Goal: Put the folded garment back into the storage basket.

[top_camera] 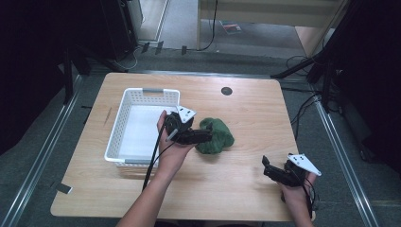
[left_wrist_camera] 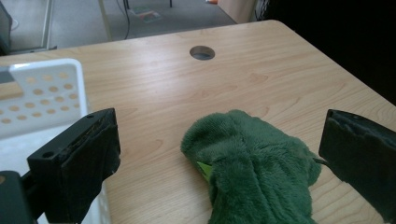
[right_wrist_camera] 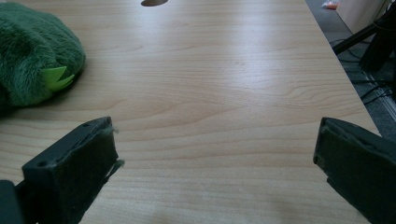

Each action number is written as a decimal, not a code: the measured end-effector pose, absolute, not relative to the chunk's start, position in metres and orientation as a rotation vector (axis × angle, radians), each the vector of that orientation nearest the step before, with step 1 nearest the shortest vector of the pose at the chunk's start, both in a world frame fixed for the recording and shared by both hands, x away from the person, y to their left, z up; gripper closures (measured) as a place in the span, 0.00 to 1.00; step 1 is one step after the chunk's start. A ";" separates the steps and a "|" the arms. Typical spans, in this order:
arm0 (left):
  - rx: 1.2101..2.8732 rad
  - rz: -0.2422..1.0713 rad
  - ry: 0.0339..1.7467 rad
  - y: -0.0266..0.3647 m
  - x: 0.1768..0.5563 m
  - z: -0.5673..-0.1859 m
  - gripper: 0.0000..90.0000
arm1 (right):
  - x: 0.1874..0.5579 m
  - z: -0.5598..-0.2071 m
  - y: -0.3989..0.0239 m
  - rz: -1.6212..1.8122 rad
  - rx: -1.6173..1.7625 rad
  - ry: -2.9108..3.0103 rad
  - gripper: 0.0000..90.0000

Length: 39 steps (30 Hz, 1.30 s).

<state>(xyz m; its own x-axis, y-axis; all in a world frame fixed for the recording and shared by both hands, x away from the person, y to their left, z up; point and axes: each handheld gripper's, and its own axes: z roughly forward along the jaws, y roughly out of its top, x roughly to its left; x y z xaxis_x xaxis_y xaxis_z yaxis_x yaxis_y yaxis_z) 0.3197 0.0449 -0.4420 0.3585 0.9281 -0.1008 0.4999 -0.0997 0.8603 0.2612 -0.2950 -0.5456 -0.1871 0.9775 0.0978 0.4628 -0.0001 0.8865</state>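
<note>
Green plush toy (left_wrist_camera: 252,163) lies btwn wide-open left gripper (left_wrist_camera: 217,154) jaws, ungripped; right gripper (right_wrist_camera: 215,163) open, empty.

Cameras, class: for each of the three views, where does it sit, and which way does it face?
High view: above the person's side, facing forward and down; forearms, both claws, white basket.
Left gripper view: on the left claw, jaws either side of the green plush toy.
Right gripper view: on the right claw, facing bare table.
Shared: the toy.

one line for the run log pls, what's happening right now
left hand-held gripper: open, jaws either side of green plush | right hand-held gripper: open, over bare table | basket: white, left of plush
</note>
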 end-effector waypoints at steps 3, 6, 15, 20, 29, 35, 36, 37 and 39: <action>1.765 0.577 1.277 0.035 0.327 -0.447 0.00 | 0.261 -0.546 -0.295 1.138 1.492 1.701 0.00; 1.782 0.554 1.276 0.025 0.334 -0.451 0.00 | 0.261 -0.546 -0.295 1.140 1.492 1.701 0.00; 1.830 0.500 1.331 0.006 0.354 -0.469 0.00 | 0.261 -0.546 -0.296 1.147 1.490 1.700 0.00; 1.859 0.449 1.376 -0.003 0.361 -0.482 0.00 | 0.261 -0.546 -0.296 1.150 1.491 1.701 0.00; 1.780 0.371 1.486 -0.016 0.370 -0.490 0.00 | 0.261 -0.546 -0.296 1.151 1.489 1.704 0.00; 1.886 0.354 1.495 -0.025 0.371 -0.504 0.00 | 0.261 -0.546 -0.296 1.151 1.490 1.705 0.00; 1.899 0.363 1.495 -0.026 0.371 -0.506 0.00 | 0.261 -0.546 -0.296 1.151 1.488 1.704 0.00; 1.917 0.381 1.488 -0.027 0.371 -0.509 0.00 | 0.261 -0.546 -0.296 1.152 1.489 1.704 0.00; 1.911 0.382 1.494 -0.027 0.371 -0.509 0.00 | 0.261 -0.546 -0.296 1.152 1.488 1.705 0.00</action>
